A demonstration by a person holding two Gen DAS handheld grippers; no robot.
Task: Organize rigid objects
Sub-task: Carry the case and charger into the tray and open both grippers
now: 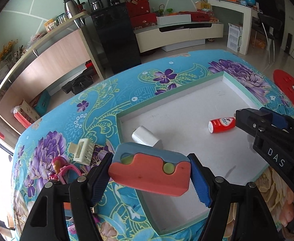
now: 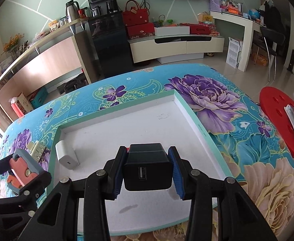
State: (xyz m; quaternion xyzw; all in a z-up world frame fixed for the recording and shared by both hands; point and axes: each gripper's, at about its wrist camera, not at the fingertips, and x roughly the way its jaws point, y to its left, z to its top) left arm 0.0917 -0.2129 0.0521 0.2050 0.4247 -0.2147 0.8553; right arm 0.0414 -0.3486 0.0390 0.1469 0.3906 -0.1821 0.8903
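Black charger (image 2: pixel 147 168) clamped in right claw (image 2: pixel 148 170) above the white tray (image 2: pixel 199 124); stiff, light, smooth plastic, likely slippery, so flat sides are the right grip; left claw (image 1: pixel 150 172) holds red-blue block (image 1: pixel 150 170) over tray's near-left edge; white charger (image 1: pixel 145 138) and red bottle (image 1: pixel 222 124) lie inside tray.

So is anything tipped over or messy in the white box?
Yes. The little red bottle lies on its side in the tray, and the white charger is tipped over too. A grey smudge marks the tray floor.
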